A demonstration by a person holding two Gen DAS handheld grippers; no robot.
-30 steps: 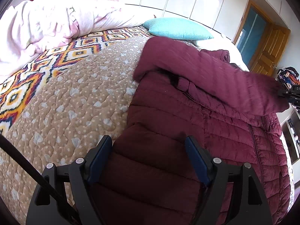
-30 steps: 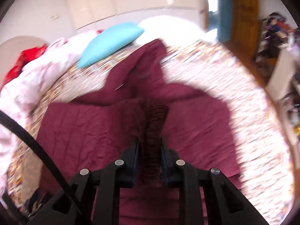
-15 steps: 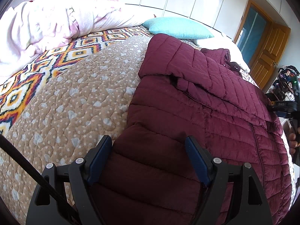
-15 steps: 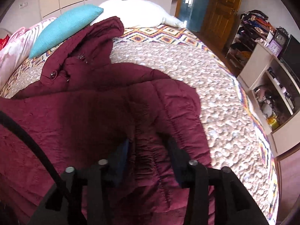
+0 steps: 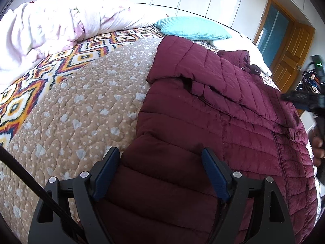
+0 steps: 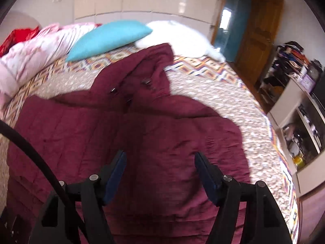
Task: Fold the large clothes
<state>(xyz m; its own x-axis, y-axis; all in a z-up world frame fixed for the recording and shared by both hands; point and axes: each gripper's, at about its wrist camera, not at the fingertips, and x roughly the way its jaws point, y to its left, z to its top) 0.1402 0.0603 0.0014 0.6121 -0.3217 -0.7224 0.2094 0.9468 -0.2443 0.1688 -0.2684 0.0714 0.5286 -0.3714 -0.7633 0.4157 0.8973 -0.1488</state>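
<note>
Bedroom with white wardrobe doors and a wooden door; a bed (image 5: 67,109) under a quilted, patterned cover carries the work.

Left wrist view: the left gripper (image 5: 160,170) hangs with its jaws wide, pads clear of the cloth, over the near part of a maroon quilted jacket (image 5: 203,105) spread on the bed. One sleeve (image 5: 213,69) lies folded across the chest. A turquoise pillow (image 5: 193,28) and a pink duvet (image 5: 50,26) sit beyond. At the right edge the right gripper appears, blurred, with part of a hand (image 5: 317,146).

Right wrist view: the right gripper (image 6: 160,170) is opening, jaws already wide; jacket cloth lies below and between them, but the pads do not press on it. The hood (image 6: 150,67) points toward the pillow.

Progress, as judged: one sleeve is laid in; the other side and the lengthwise folds of the body appear still to be made.
</note>
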